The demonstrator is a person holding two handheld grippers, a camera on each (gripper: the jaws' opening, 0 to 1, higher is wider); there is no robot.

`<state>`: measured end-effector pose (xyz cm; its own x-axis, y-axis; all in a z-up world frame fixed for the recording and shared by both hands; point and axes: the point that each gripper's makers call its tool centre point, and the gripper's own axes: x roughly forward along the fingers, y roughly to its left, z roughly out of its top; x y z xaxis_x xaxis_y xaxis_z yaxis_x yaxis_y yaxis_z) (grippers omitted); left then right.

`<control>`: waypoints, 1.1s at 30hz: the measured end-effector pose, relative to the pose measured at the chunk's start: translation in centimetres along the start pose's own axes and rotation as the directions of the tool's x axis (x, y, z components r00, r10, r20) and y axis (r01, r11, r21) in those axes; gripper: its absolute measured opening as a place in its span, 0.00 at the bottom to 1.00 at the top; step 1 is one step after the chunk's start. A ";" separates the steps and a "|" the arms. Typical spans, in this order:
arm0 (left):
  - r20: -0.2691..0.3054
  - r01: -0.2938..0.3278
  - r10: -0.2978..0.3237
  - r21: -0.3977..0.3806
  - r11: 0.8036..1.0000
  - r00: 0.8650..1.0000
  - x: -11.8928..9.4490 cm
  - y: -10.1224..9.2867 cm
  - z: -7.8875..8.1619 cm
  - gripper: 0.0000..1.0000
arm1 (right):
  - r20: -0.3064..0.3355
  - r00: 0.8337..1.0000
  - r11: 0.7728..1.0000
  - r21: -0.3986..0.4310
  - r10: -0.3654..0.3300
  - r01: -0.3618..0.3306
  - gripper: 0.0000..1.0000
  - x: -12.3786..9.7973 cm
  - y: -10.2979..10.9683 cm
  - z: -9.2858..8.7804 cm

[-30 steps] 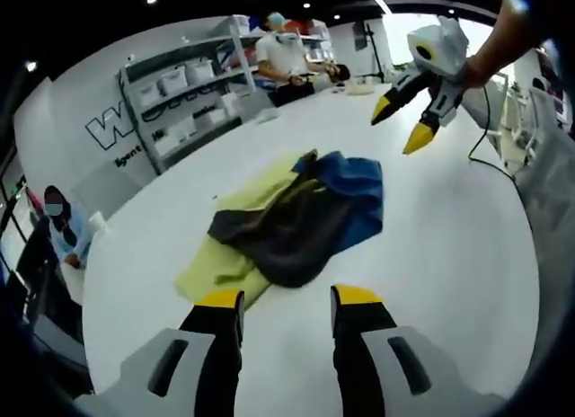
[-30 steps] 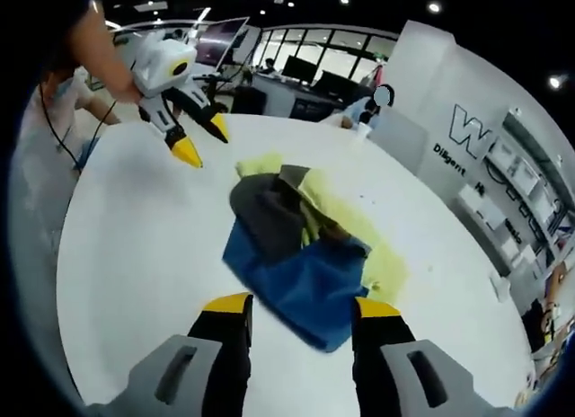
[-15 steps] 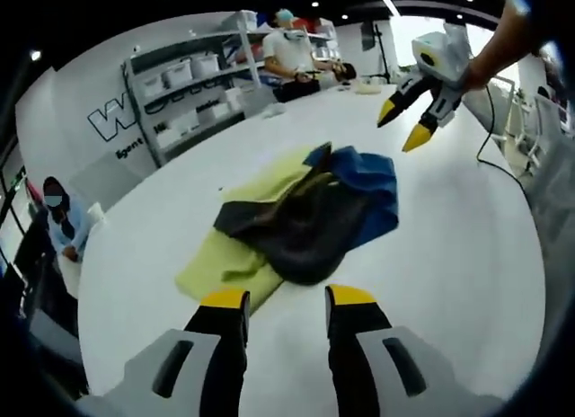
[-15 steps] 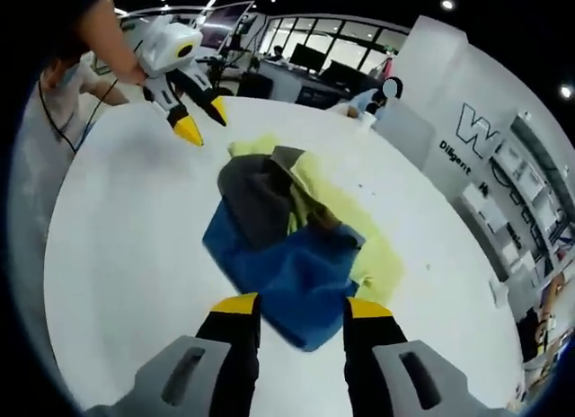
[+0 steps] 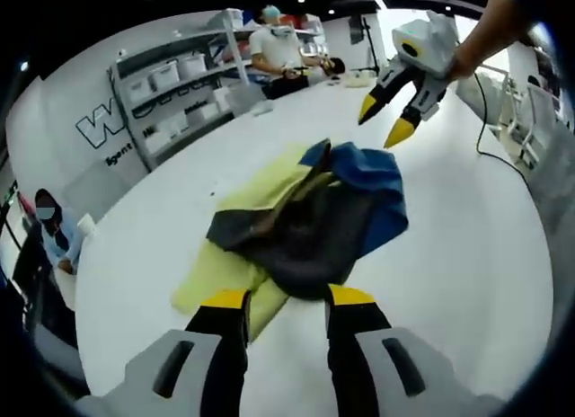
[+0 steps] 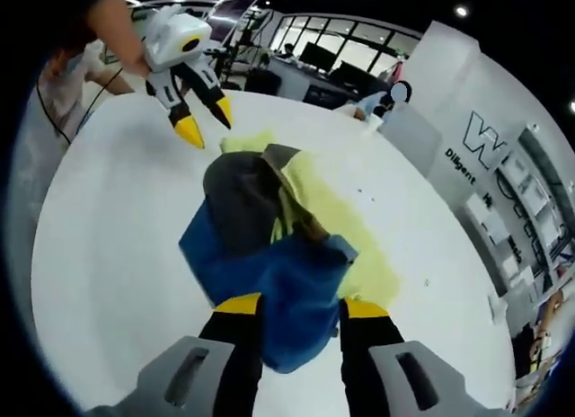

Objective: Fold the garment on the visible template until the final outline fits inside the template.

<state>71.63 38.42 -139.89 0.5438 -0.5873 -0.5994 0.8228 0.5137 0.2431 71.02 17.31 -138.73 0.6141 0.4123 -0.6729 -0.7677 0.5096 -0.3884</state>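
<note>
Moved: both of our grippers have closed in on the garment (image 5: 305,224) since a second ago.
Left gripper (image 5: 286,300): jaws parted, empty — over the dark end.
Right gripper (image 6: 292,306): jaws parted, empty — straddling the blue end.
Why: we judge opposite ends give us a fold.
Garment: crumpled across the yellow template (image 6: 350,228), on the white table (image 6: 117,228).

1. Behind your white surface (image 5: 467,255) stands a grey shelving unit (image 5: 171,93) holding white bins.
2. A person in a white top (image 5: 274,48) sits at the surface's far end, beside the shelving.
3. Another seated person (image 5: 49,233) is low beside the surface's edge.
4. In the right gripper view, you face a white wall with dark lettering (image 6: 481,143) and computer monitors (image 6: 328,57).
5. A black cable (image 5: 485,143) trails across the surface.
</note>
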 end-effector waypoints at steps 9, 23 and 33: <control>-0.003 0.001 -0.001 0.048 0.999 1.000 1.4 1.2 0.6 0.28 | 0.010 1.000 0.999 -0.047 0.011 -0.010 0.23 1.9 -1.1 1.1; 0.002 -0.001 0.001 0.166 0.986 1.000 3.1 2.9 2.6 0.24 | 0.006 0.999 0.993 -0.114 0.040 -0.039 0.14 4.2 -1.9 2.2; -0.019 0.043 -0.039 0.246 0.968 0.999 4.5 2.9 3.0 0.25 | 0.000 0.999 0.983 -0.178 0.045 -0.045 0.15 5.0 -3.3 2.4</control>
<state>76.97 35.43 -139.59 0.5081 -0.5947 -0.6230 0.8605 0.3189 0.3973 77.04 19.53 -139.26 0.5788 0.4347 -0.6899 -0.8146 0.3478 -0.4642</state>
